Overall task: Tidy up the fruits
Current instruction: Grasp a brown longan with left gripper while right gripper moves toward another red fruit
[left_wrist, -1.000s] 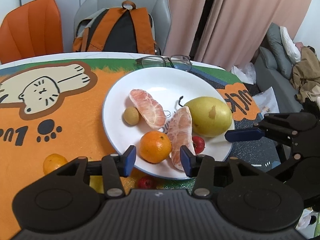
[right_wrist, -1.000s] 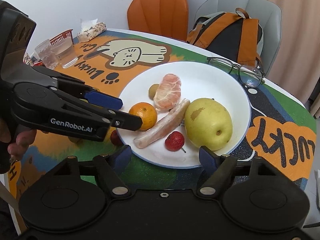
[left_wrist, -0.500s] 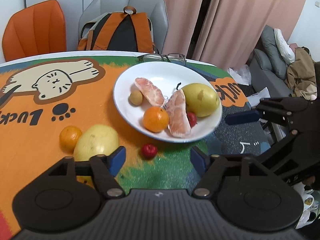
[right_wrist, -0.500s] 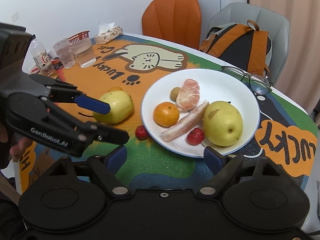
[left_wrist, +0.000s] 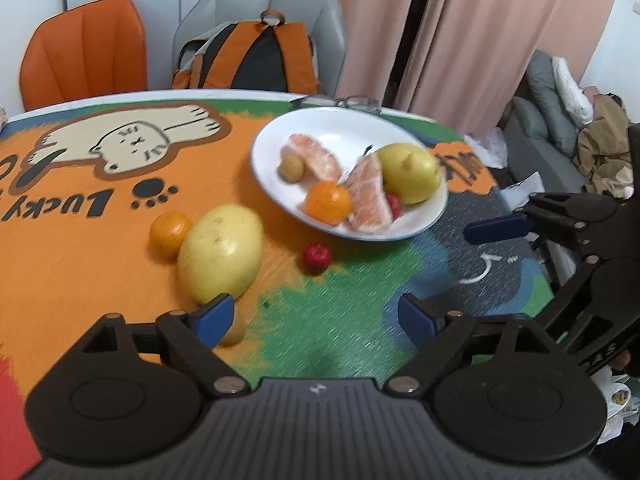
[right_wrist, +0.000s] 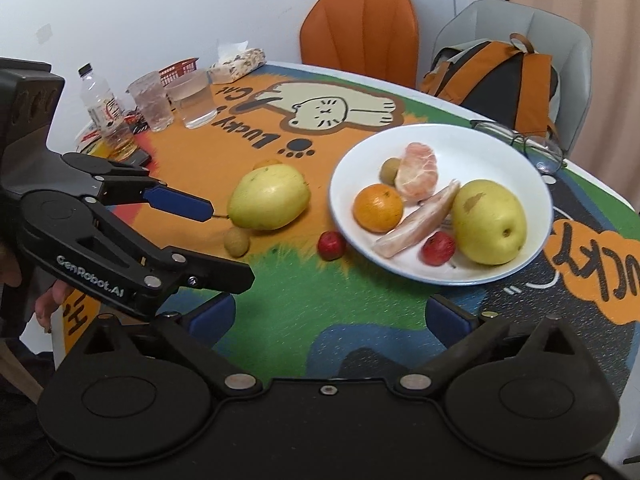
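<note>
Both claws stand with jaws spread wide and nothing between them; each has just been opening further. Left gripper (left_wrist: 316, 318) hovers over the green patch of the printed tablecloth (left_wrist: 100, 272), its left blue pad close by the lower end of a large yellow pear (left_wrist: 220, 252) that lies on the cloth. Right gripper (right_wrist: 330, 320) hangs over the green and blue area at the near edge, clear of all fruit.

Fruit on the white plate (right_wrist: 480, 148): one yellow pear (right_wrist: 490, 222), one mandarin (right_wrist: 378, 207), two peeled pomelo segments (right_wrist: 416, 174), one small red fruit (right_wrist: 438, 249) and one small tan round fruit (right_wrist: 390, 170). The longer segment lies between the mandarin and the plated pear.

Fruit off the plate, on the cloth: the large pear; a second mandarin (left_wrist: 170, 234) touching its far side; a small red fruit (left_wrist: 316, 258) just beside the plate rim; a small tan fruit (right_wrist: 236, 241) just below the large pear, partly hidden by the left pad in the left wrist view.

Other items noted: spectacles (right_wrist: 520, 140) at the far rim of the plate; two glass tumblers (right_wrist: 174, 100), a plastic bottle (right_wrist: 98, 98) and a tissue pack (right_wrist: 238, 64) at the far left of the table; an orange and black backpack (right_wrist: 496, 80) on a grey chair (left_wrist: 320, 20), with an orange chair (right_wrist: 360, 28) next to it.
</note>
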{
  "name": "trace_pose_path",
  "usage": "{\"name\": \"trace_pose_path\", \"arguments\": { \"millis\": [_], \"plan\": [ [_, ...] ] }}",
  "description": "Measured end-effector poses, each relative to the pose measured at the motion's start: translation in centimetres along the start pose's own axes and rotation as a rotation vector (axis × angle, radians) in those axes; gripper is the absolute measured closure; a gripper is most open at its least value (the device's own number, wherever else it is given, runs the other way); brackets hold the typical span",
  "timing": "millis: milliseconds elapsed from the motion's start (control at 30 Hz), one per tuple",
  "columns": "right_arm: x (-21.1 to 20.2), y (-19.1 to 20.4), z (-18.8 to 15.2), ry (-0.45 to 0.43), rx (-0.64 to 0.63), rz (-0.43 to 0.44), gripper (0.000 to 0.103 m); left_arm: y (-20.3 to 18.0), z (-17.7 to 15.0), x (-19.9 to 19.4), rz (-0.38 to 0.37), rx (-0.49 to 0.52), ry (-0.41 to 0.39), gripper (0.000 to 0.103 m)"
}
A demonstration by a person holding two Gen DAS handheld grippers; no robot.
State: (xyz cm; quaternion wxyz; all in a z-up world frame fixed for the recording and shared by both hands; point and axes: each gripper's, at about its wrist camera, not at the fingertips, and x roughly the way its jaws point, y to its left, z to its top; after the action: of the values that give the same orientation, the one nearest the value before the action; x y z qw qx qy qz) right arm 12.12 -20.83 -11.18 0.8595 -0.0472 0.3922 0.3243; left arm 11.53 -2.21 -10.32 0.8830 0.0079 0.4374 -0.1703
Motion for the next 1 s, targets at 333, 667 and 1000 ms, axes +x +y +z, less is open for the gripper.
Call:
{"name": "trace_pose_path", "arguments": {
  "millis": [333,667,1000],
  "plan": [
    [0.7,1.8,-0.2,0.008,-0.032,0.009,0.000,2.7,-1.6,0.5,0.054,-0.056,0.014,0.015],
    [1.9,2.9,-0.1,0.030,-0.051,-0.005,0.000,4.2,-2.4,2.8,0.073,-0.084,0.047,0.015],
    [2.6,3.3,0.3,0.034,-0.063,0.002,0.000,5.1,-2.3,3.6,0.092,-0.082,0.030,0.018]
  ]
}}
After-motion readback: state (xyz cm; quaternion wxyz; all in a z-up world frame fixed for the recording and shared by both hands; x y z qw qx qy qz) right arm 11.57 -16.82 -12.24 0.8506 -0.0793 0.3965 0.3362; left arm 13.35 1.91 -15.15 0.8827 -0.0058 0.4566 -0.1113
